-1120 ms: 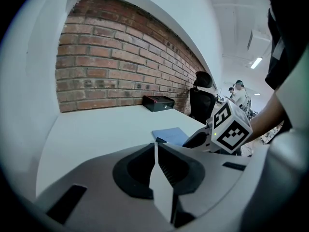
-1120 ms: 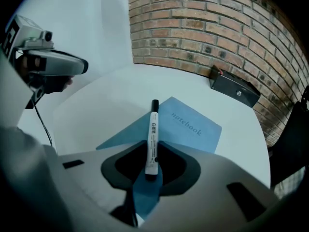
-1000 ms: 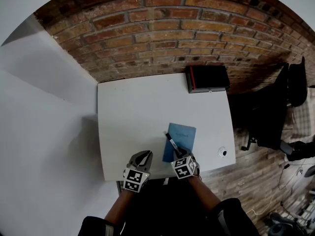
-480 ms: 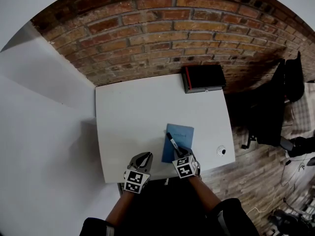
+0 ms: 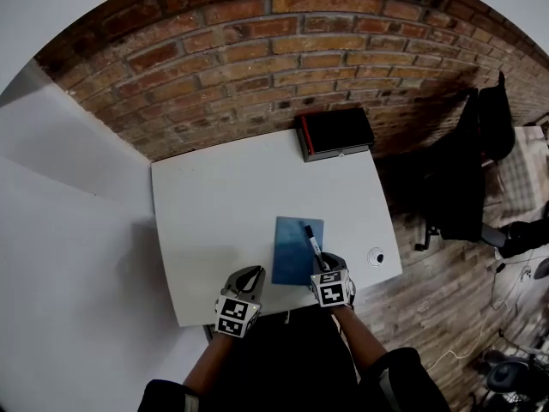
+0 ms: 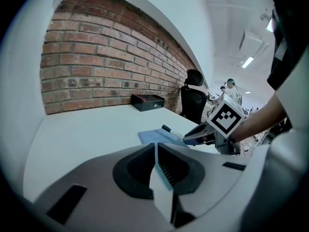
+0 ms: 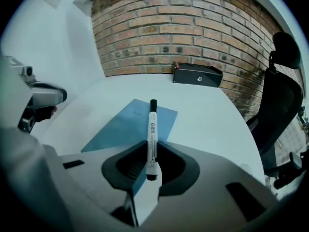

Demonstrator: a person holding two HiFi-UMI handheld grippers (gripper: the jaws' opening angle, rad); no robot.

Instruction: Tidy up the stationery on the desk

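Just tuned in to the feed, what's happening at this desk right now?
A person is working at the white desk with a gripper in each hand. The right gripper has its jaws closed on a black-capped marker, which sticks out over the blue notebook lying near the desk's front edge. The left gripper is beside it, jaws shut with nothing in them. A black box stands at the far corner by the brick wall.

Notebook (image 5: 292, 252) on desk (image 5: 223, 204) front (marker (image 5: 314, 245) above it); box (image 5: 335, 133) back right corner.
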